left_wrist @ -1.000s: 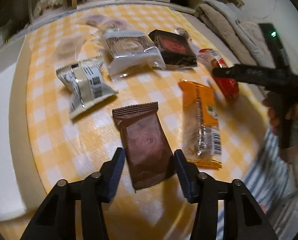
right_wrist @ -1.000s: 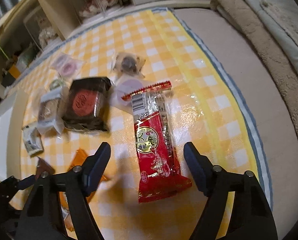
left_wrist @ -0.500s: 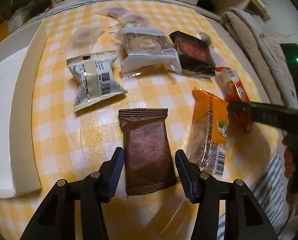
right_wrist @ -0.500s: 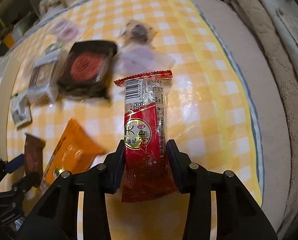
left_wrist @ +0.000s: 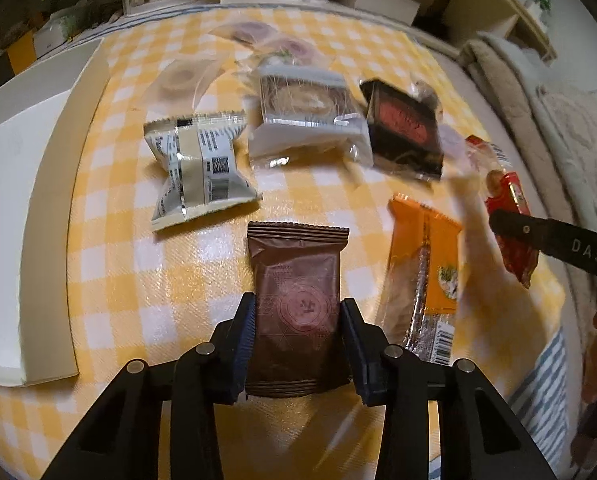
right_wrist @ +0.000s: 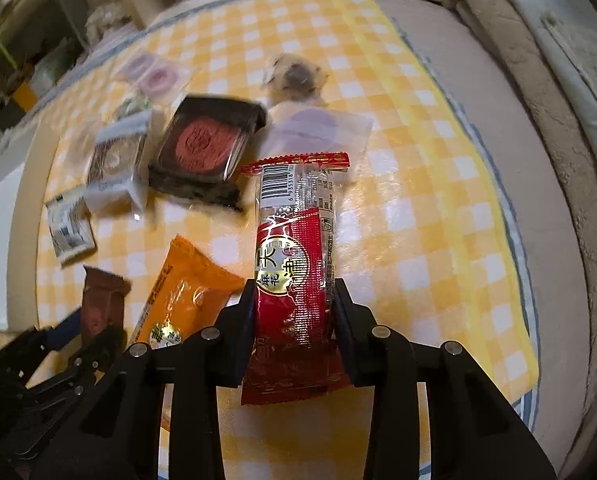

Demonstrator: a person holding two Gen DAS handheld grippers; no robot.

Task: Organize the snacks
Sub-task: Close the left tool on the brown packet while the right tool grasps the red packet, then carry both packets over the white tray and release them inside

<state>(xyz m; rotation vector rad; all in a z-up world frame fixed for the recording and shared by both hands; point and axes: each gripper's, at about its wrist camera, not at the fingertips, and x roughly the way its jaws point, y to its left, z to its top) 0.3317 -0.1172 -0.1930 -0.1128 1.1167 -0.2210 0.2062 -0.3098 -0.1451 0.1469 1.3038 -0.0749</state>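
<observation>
A: Item one, left hand-held gripper (left_wrist: 298, 332)?
B: Jaws have just been closing; both pads now press the sides of the brown packet (left_wrist: 298, 304), which lies flat on the yellow checked cloth (left_wrist: 114, 264), its near half between the fingers.

A: Item two, right hand-held gripper (right_wrist: 294, 320)?
B: Jaws have just been closing too. It is clamped on the lower part of the red packet (right_wrist: 290, 248), long and narrow, clear at its far end with a barcode showing.

A: Nearby stock?
B: Orange packet (left_wrist: 426, 276), just right of the brown one in the left wrist view, lying lengthwise, apart from it. White packet with barcodes (left_wrist: 198, 168), farther and to the left. Clear-wrapped pastry in a white tray (left_wrist: 302, 116), beyond the brown packet. Black box with a red disc (left_wrist: 402, 128), touching that tray's right side.

A: Farther entries?
B: Several clear-wrapped round pieces (right_wrist: 154, 76) near the far edge of the cloth, blurred. One clear bag with a purple disc (right_wrist: 314, 128) lies just beyond the red packet's far end.

A: Surroundings?
B: White open box (left_wrist: 18, 200) at the left edge of the cloth. Folded blankets (right_wrist: 538, 60) on the right.
</observation>
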